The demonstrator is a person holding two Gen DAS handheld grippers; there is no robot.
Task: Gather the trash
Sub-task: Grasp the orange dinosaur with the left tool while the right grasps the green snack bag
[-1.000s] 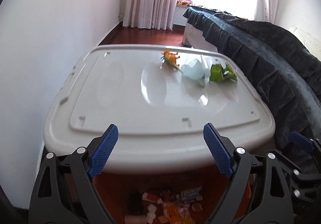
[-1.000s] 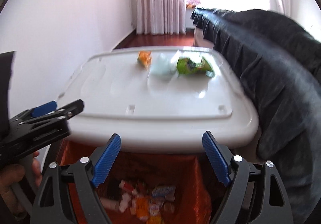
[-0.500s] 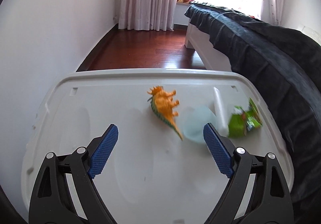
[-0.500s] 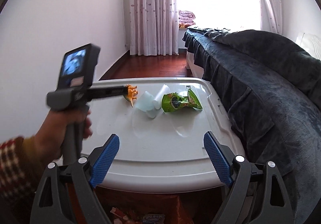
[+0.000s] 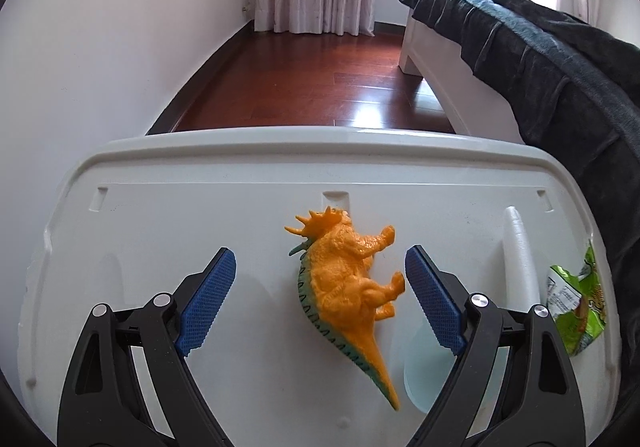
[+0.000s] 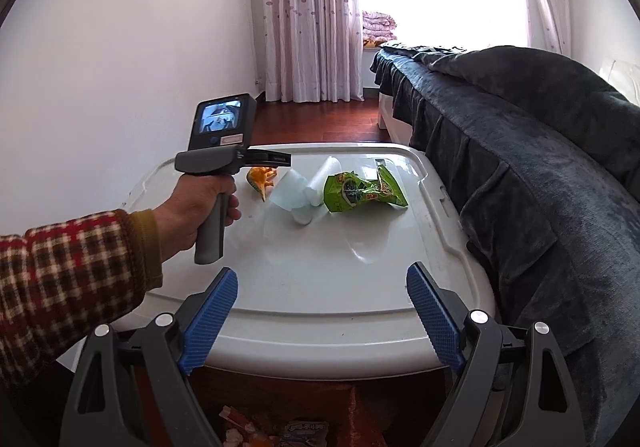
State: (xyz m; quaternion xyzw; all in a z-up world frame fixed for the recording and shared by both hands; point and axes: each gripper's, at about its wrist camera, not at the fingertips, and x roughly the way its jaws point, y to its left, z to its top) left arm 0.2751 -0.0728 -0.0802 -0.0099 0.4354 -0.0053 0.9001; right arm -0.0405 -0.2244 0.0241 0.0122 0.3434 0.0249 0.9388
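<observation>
An orange toy dinosaur [image 5: 344, 279] lies on its side on the white bin lid [image 5: 160, 231], between the open fingers of my left gripper [image 5: 320, 287], not gripped. Right of it lie a pale blue cup [image 5: 420, 367], a white foam tube [image 5: 518, 243] and a green snack wrapper [image 5: 576, 307]. In the right wrist view the same dinosaur [image 6: 262, 179], cup [image 6: 290, 193], tube [image 6: 320, 183] and wrapper [image 6: 362, 193] sit at the lid's far side, with the left gripper body [image 6: 224, 159] held over them. My right gripper [image 6: 322, 315] is open and empty at the lid's near edge.
A bed under a dark blanket [image 6: 520, 151] runs along the right of the lid. A white wall [image 5: 100, 47] stands on the left. An orange bin with trash [image 6: 280, 431] shows below the lid's near edge. Wooden floor [image 5: 320, 87] and curtains lie beyond.
My left gripper has moved forward over the lid to straddle the dinosaur. My right gripper has risen and pulled back a little; both stay open.
</observation>
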